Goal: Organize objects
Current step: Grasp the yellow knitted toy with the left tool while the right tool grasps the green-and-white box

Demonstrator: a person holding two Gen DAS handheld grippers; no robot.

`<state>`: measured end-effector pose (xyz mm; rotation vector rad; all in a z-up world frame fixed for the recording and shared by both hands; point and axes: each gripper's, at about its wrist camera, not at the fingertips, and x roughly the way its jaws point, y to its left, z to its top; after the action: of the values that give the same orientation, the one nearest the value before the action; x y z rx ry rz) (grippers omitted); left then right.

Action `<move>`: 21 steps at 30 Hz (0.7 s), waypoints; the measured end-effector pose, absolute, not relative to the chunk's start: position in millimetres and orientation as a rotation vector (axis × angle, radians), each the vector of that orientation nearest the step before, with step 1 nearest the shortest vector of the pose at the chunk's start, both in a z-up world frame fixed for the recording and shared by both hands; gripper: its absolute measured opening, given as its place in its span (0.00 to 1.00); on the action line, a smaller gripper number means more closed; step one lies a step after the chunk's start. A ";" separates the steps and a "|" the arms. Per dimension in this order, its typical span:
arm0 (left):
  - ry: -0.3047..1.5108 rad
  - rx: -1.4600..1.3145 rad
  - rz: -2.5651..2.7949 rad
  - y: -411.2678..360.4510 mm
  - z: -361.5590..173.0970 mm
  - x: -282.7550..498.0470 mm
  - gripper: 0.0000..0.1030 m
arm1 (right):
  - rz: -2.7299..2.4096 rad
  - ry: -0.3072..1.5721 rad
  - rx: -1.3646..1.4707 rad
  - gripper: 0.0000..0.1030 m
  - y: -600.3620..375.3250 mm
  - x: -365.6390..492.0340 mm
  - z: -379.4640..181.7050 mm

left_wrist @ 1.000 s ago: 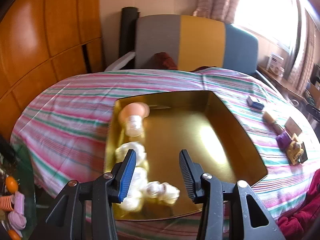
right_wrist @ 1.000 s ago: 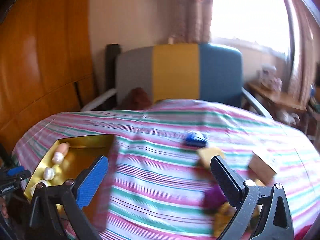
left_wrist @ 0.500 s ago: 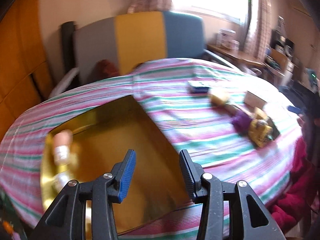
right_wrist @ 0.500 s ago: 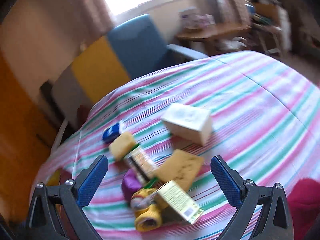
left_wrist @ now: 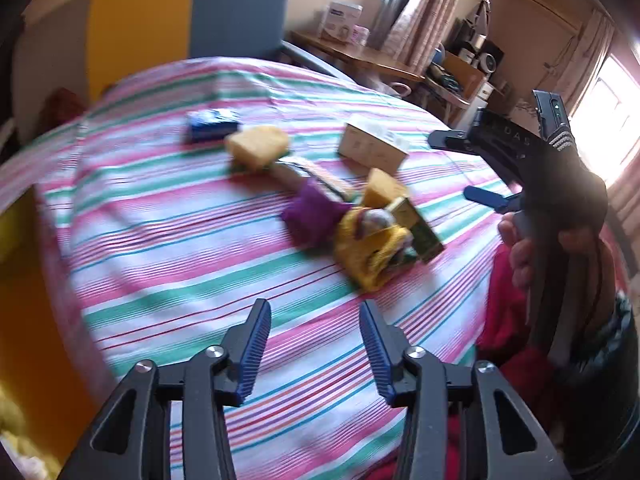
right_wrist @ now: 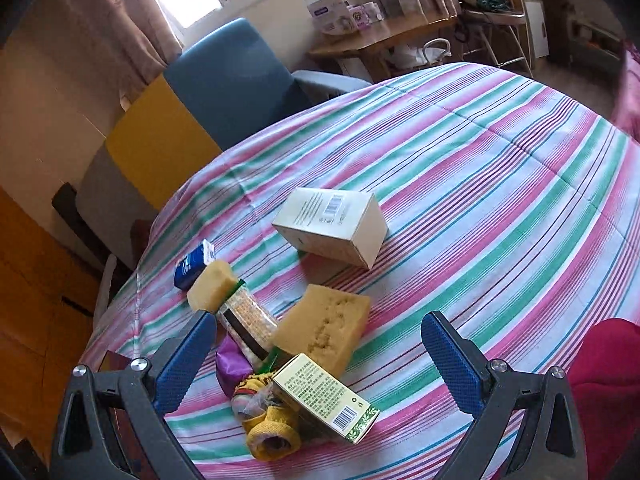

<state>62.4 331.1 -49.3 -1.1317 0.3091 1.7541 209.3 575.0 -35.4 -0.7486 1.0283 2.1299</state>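
Observation:
A cluster of objects lies on the striped tablecloth (right_wrist: 500,184): a cream box (right_wrist: 332,224), a large yellow sponge (right_wrist: 324,326), a smaller sponge (right_wrist: 212,286), a blue packet (right_wrist: 194,264), a clear packet (right_wrist: 248,318), a purple pouch (right_wrist: 232,368), a yellow sock (right_wrist: 272,428) and a green-edged carton (right_wrist: 326,400). My right gripper (right_wrist: 316,358) is wide open, hovering over the cluster. My left gripper (left_wrist: 316,354) is open and empty above bare cloth, with the cluster (left_wrist: 360,236) ahead of it. The gold tray (left_wrist: 24,320) is at its left edge.
A grey, yellow and blue chair (right_wrist: 192,120) stands behind the table. A wooden side table (right_wrist: 380,36) with boxes is by the window. The right gripper and the hand holding it (left_wrist: 552,208) show at right in the left wrist view. Red cloth (right_wrist: 608,380) lies at the near table edge.
Both grippers swung right, away from the gold tray toward the object cluster. The right gripper now hovers over the pile. Both stay open and empty.

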 end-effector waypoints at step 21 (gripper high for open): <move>0.073 -1.385 1.616 422.9 -112.7 39.8 0.42 | 2.078 1.094 -0.790 1.00 581.7 203.8 -47.2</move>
<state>39.8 422.9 -112.7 -1.3850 0.0732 1.6163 203.8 581.7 -47.2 -0.7899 1.0943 2.0785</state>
